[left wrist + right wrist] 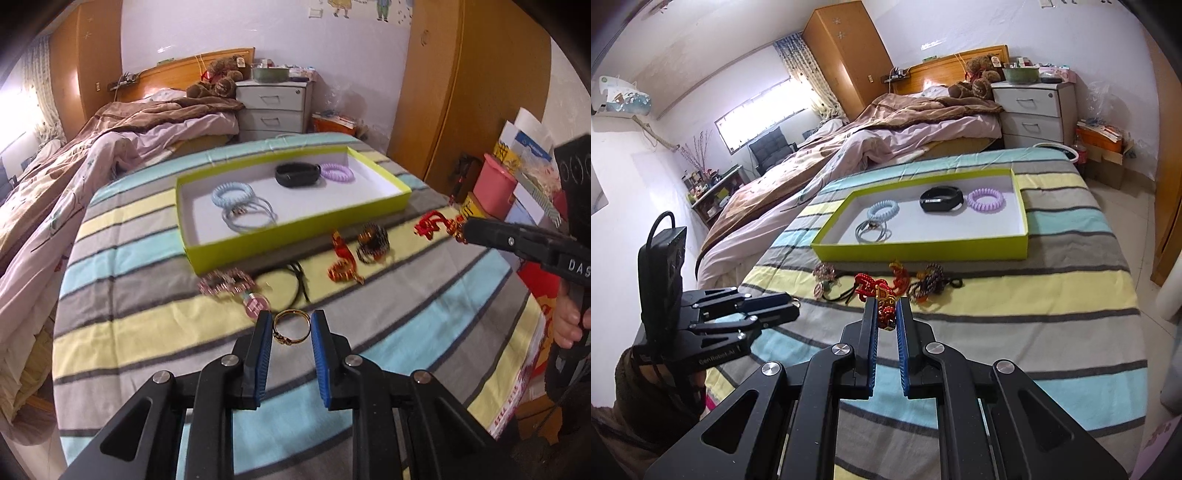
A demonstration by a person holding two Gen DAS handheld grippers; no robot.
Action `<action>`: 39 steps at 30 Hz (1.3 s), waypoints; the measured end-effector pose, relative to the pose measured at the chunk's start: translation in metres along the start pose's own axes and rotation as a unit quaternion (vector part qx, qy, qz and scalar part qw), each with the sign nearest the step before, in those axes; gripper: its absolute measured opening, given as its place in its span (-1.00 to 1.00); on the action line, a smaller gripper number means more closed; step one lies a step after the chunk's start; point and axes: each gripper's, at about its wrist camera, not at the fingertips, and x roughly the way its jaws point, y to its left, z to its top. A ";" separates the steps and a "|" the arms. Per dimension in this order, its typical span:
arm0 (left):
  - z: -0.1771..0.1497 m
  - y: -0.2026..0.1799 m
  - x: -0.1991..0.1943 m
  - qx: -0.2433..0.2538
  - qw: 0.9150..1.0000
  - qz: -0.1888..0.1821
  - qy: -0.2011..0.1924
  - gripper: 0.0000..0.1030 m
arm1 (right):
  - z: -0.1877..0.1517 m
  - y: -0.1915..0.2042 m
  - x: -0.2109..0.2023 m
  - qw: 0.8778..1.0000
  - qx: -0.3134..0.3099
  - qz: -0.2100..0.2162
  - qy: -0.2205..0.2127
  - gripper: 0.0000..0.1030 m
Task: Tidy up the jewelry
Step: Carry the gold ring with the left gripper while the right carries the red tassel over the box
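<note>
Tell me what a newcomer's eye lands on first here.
The lime-green tray on the striped bedspread stands out, holding hair coils and a black band. Nearer, the left gripper pinches a gold ring, and the right gripper holds a red knotted charm.

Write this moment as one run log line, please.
left gripper: shut on thin gold ring | right gripper: shut on red knotted cord charm | lime green cardboard tray: four items

Striped cloth (424,295) under fingers, blue, yellow, grey bands. Far beyond fingertips: unmade bed (886,122), brown blanket, teddy bears (979,83) at headboard. White three-drawer nightstand (273,107) just beside bed, green bowl on top. Wooden wardrobe (842,55) near curtained window. Pink tub (495,186) off to fingers' right.
</note>
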 end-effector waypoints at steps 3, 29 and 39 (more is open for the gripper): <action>0.013 0.005 -0.001 -0.001 1.000 0.002 -0.006 -0.58 | 0.009 -0.004 0.000 1.000 -0.002 -0.013 -0.007 -0.81; 0.133 0.016 0.119 -0.013 0.999 -0.032 0.017 -0.58 | 0.078 -0.070 0.070 0.991 -0.006 -0.134 0.016 -0.81; 0.149 0.035 0.162 -0.036 0.998 -0.024 0.038 -0.58 | 0.083 -0.078 0.095 0.988 -0.023 -0.148 0.042 -0.81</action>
